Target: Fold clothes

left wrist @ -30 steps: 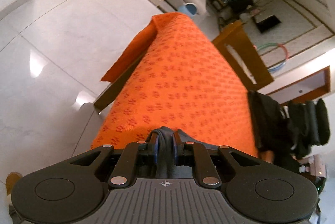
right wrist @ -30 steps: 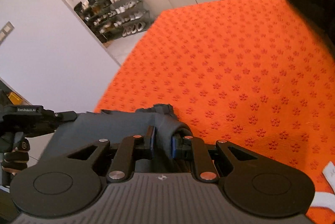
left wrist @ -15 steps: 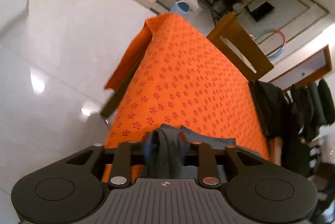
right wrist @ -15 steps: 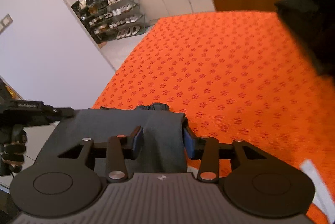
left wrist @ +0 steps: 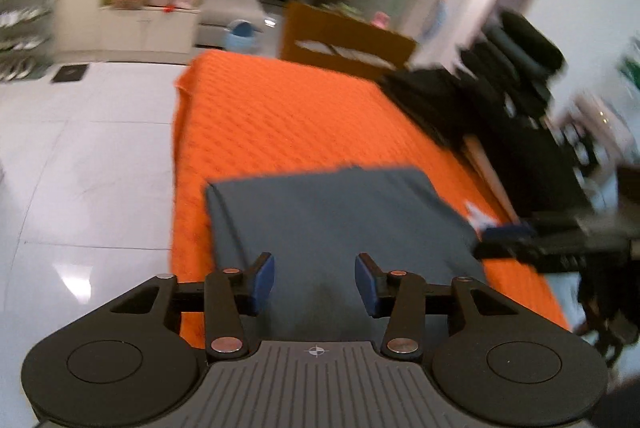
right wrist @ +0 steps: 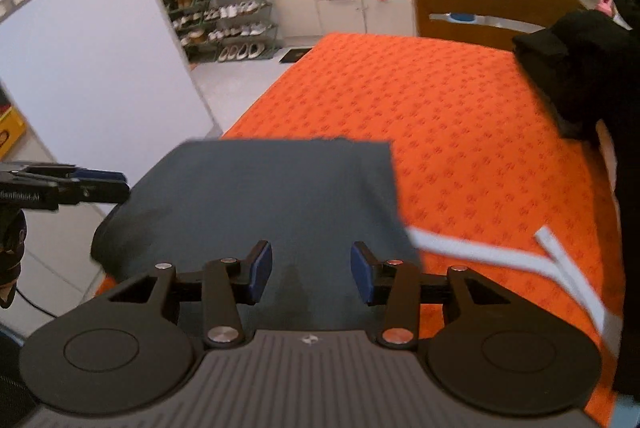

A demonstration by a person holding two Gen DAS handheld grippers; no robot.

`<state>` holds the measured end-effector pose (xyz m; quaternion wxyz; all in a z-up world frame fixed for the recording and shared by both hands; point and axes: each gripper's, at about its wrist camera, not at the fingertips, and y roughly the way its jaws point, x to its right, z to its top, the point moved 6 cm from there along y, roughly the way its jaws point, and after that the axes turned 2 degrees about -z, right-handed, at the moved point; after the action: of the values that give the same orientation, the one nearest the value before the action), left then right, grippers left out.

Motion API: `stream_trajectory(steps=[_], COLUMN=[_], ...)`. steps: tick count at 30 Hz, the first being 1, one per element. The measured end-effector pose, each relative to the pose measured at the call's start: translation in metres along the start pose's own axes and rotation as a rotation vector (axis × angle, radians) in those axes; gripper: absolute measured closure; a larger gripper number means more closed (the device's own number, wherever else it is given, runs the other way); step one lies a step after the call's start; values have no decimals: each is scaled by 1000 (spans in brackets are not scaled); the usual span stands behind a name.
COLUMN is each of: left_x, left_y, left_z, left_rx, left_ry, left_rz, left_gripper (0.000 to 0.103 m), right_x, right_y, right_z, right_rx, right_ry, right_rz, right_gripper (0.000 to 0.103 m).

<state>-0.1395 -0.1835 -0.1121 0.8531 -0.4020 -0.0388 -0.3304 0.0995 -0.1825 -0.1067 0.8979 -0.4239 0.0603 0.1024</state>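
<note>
A folded slate-grey cloth garment (left wrist: 336, 216) lies flat at the near end of the desk, on its orange flower-patterned cover (right wrist: 472, 116). The left gripper (left wrist: 315, 282) and right gripper (right wrist: 311, 277) hang above it, jaws released, holding nothing. A pile of black clothes (right wrist: 576, 68) sits at the desk's right edge.

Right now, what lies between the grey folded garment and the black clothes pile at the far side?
Only bare orange flower-patterned tablecloth separates the grey folded garment from the black clothes pile; the right wrist view shows it.

Each gripper (left wrist: 315, 280) (right wrist: 311, 277) is matte black, with 2 blue finger pads (left wrist: 264, 278). Silver rivets pin its linkages. A ribbed grey plate sits between 2 round discs.
</note>
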Motion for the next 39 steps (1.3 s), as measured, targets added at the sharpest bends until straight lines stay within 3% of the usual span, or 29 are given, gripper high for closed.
stream_trajectory(steps=[4, 8, 11, 16, 18, 23, 28, 33, 39], left_x=[4, -10, -17, -17, -16, -16, -28, -59, -106], left_y=[8, 26, 41, 49, 45, 29, 6, -17, -33], left_z=[-22, -29, -23, -18, -15, -8, 6, 19, 29], left_rx=[-24, -43, -43, -51, -50, -63, -92, -105, -120], left_ry=[62, 26, -10, 39, 52, 94, 170, 251, 326], left_rz=[-4, -9, -23, -46, -75, -164, -271, -362, -392], left_gripper=[61, 74, 75, 74, 71, 45, 33, 25, 22], right_x=[-19, -20, -18, -22, -26, -39, -57, -84, -119], right_y=[0, 19, 27, 22, 16, -5, -24, -34, -24], right_z=[-22, -41, -47, -47, -45, -44, -50, -62, -73], right_rx=[-25, -46, -38, -31, -19, 32, 75, 119, 181], right_ry=[-41, -55, -37, -26, 0, 123, 307, 509, 711], right_rz=[-21, -86, -97, -138, -161, -224, -303, -390, -438], right_gripper=[53, 53, 53, 52, 51, 49, 44, 35, 33])
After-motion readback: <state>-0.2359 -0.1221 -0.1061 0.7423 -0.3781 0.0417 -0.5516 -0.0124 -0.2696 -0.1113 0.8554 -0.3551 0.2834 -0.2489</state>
